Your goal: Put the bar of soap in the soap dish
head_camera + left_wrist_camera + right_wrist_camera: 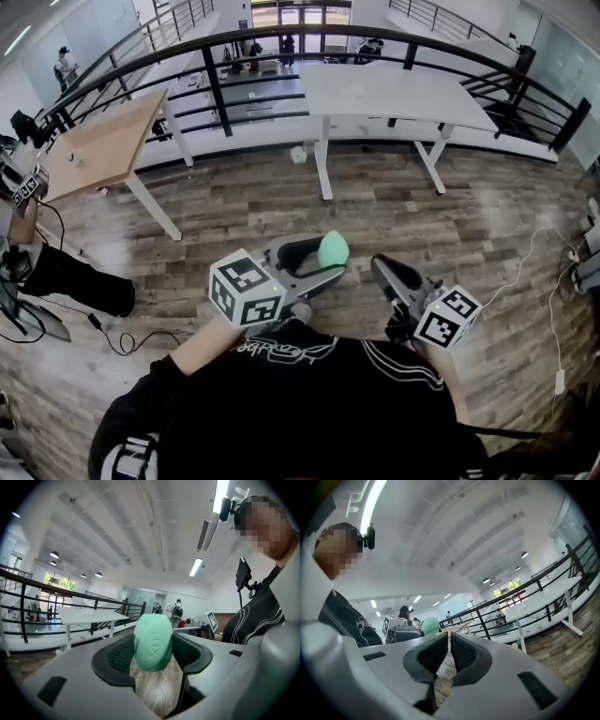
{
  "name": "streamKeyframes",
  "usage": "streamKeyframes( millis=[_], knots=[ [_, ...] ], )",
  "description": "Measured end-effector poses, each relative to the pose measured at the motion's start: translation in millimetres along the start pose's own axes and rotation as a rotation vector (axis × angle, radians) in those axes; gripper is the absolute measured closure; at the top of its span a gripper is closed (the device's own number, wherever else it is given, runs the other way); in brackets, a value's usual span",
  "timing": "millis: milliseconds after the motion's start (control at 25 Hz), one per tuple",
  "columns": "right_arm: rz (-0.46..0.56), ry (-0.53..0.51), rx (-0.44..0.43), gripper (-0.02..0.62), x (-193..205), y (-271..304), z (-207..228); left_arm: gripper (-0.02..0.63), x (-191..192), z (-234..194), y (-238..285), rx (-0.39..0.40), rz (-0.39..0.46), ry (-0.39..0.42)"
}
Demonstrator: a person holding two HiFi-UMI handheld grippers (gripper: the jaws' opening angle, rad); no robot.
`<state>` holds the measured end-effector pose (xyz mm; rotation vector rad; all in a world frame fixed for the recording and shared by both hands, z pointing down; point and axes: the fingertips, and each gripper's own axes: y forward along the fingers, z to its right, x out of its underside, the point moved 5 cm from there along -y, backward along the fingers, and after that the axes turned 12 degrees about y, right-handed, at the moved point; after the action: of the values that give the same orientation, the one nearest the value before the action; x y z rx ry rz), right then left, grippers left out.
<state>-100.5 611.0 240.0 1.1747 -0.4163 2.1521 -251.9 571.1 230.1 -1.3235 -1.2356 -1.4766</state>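
Black-shirted torso [309,403] fills the bottom of the head view and covers the floor below both arms. Just beyond it, the left hand-held gripper [311,257] pinches the green bar of soap [153,641] between its pads, above the wooden floor [422,206]. The jaws hide the soap's sides. The right hand-held gripper [449,639] holds nothing, its jaws pressed nearly together.

On the head view I get only the rounded end of the bar of soap [334,247]; the rest is hidden between the jaws of the left hand-held gripper [330,262]. In the right gripper view, the right hand-held gripper [448,637] covers its lower part. The wooden worktop [103,141] is cut off at the left edge.
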Motion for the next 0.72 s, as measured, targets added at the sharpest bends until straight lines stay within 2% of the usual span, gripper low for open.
streamKeyframes(
  millis=[320,720],
  knots=[
    [-0.020,-0.006,0.009,0.569,7,0,7,0.350,3,1,4,-0.006,-0.010,-0.017],
    [-0.019,0.020,0.019,0.569,9,14,35,0.350,22,-25,15,-0.024,-0.012,-0.055]
  ],
)
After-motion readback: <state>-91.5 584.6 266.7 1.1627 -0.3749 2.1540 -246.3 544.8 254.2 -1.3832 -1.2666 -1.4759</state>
